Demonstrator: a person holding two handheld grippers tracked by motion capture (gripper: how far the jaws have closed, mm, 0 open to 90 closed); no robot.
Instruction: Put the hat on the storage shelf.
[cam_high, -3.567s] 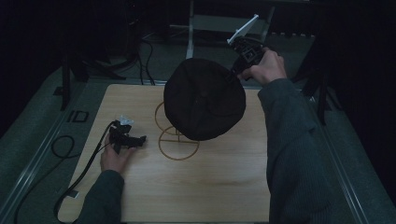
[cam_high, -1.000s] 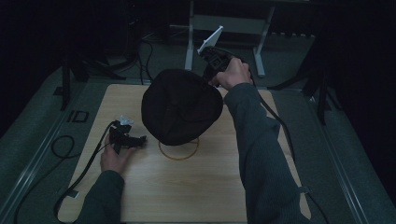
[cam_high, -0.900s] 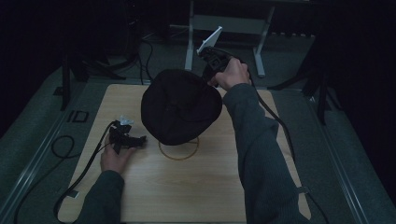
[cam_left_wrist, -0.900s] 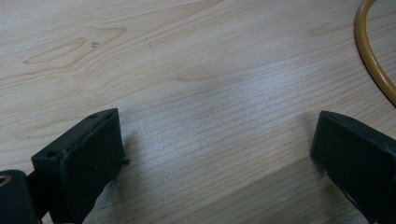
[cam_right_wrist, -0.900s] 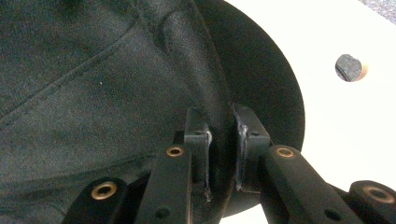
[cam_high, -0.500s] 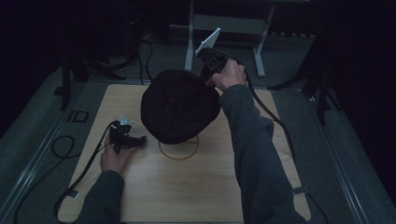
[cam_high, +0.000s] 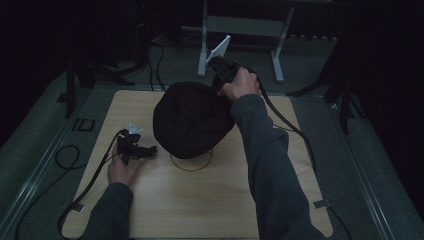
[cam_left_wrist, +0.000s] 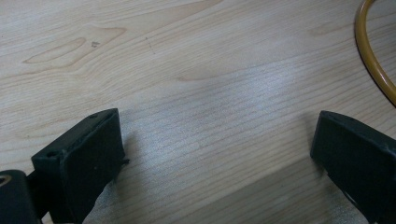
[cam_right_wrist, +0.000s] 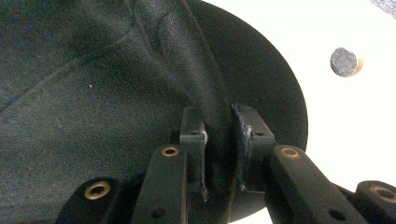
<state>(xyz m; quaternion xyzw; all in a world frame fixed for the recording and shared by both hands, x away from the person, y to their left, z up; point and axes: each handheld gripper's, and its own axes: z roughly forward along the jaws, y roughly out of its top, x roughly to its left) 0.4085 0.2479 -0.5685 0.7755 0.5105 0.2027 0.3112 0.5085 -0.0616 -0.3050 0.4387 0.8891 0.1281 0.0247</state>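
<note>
A black hat (cam_high: 192, 119) sits atop a stand over the wooden worktop (cam_high: 200, 200), its crown hiding all of the support but the yellow ring base (cam_high: 192, 164) that shows just under its near edge. The right gripper (cam_high: 220, 70), held in the person's right hand (cam_high: 242, 85) at the far side of the hat, has a fold of the dark fabric between its fingers; the right gripper view shows the two black fingers (cam_right_wrist: 194, 140) close together with the cloth pinched between them, and they have just been easing apart slightly with the fold still between them. A grey three-cornered plate rises from that gripper, tilted away from the hat, and its cable trails off along the sleeve.

To the left of the hat, well apart from it, the left gripper (cam_high: 145, 150) rests low on the worktop in the person's left hand (cam_high: 122, 167), pointing toward the ring base. The left gripper view shows its fingers (cam_left_wrist: 88, 158) spread wide over bare wood grain, nothing between them, with an arc of the yellow ring at the upper right corner. A black cable loops from this gripper off the worktop's left edge.
</note>
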